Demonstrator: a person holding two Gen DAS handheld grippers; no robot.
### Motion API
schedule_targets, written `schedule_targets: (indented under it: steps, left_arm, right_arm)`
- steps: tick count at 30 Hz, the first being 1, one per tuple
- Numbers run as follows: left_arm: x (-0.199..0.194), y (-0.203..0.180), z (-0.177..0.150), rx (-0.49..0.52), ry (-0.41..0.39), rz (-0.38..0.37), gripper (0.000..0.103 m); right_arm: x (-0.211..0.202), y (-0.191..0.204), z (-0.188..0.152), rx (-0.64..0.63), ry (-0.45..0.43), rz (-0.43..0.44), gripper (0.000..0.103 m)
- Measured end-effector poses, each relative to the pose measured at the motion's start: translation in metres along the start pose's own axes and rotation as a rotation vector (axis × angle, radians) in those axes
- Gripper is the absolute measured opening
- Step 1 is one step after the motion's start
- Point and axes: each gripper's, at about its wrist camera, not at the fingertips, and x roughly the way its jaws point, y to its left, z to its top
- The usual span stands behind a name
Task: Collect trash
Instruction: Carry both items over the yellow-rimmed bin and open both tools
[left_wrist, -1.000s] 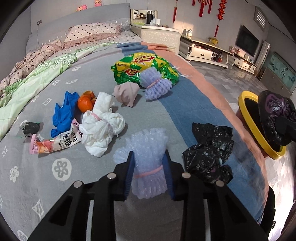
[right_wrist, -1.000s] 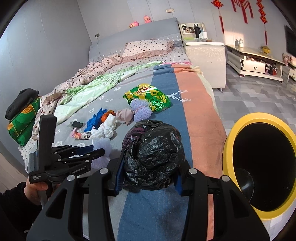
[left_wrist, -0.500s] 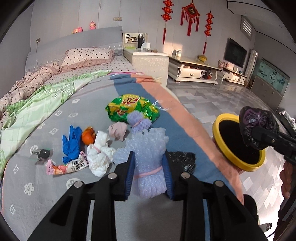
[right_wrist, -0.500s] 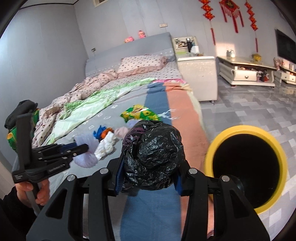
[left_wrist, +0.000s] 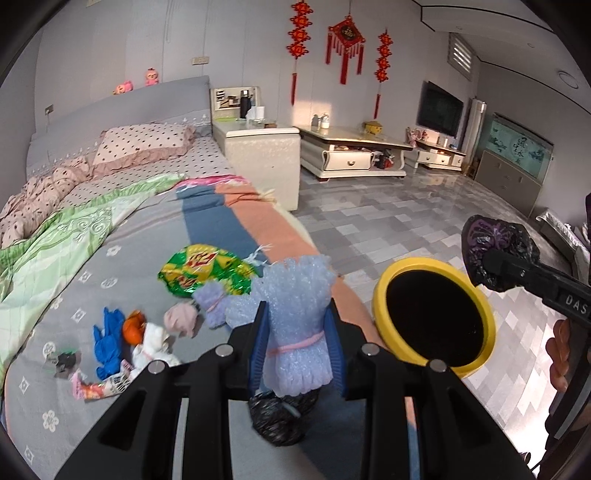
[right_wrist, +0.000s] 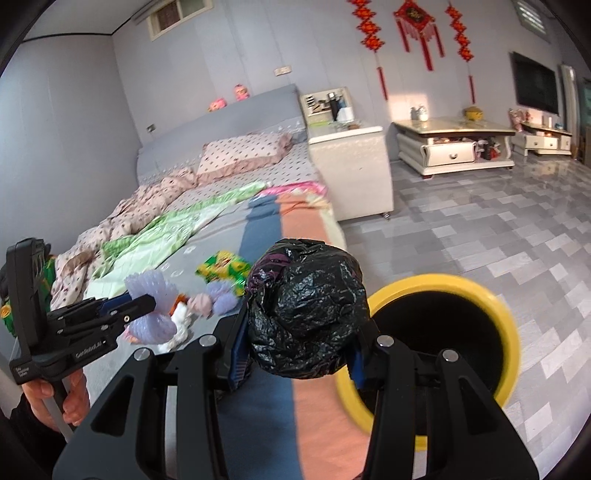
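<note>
While each tool (left_wrist: 297, 341) (right_wrist: 297, 349) is clamping trash, foam (left_wrist: 297, 325) and bag (right_wrist: 306, 310), the bin (right_wrist: 509, 332) beside the bed's edge could be missed.

Lilac foam bundle (left_wrist: 297, 325), yellow-rimmed bin (left_wrist: 434, 321), black bag (right_wrist: 308, 328)

Left tool (left_wrist: 295, 339): fingers closed hard on a bundle at mid-length, held raised and level, pointing forward. Bare left hand (right_wrist: 62, 397) wrapped around the handle below. Right tool (right_wrist: 295, 354): fingers clamped on either side of a crumpled ball, likewise raised. Right hand (left_wrist: 559, 354) partly visible at frame edge, gripping its handle.
</note>
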Motion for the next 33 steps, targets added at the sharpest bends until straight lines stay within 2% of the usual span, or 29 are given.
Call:
schedule_targets:
  steps: [11,19,27,31,33]
  left_arm:
    - [0.029,-0.062,0.039,0.072,-0.02,-0.086,0.028]
    - [0.066,-0.103,0.054,0.082,-0.006,-0.169,0.028]
    - [0.117,-0.137,0.042,0.088,0.071,-0.241,0.029]
    - [0.138,-0.145,0.032,0.086,0.115,-0.257,0.03]
    - [0.146,-0.147,0.029,0.087,0.128,-0.261,0.031]
  right_arm:
    - [-0.024,-0.061,0.034,0.041,-0.063,-0.112,0.041]
    - [-0.023,-0.102,0.042,0.058,-0.081,-0.183,0.042]
    - [0.01,-0.143,0.036,0.118,-0.015,-0.215,0.043]
    - [0.03,-0.156,0.027,0.14,0.026,-0.229,0.044]
    - [0.039,-0.16,0.021,0.148,0.038,-0.233,0.047]
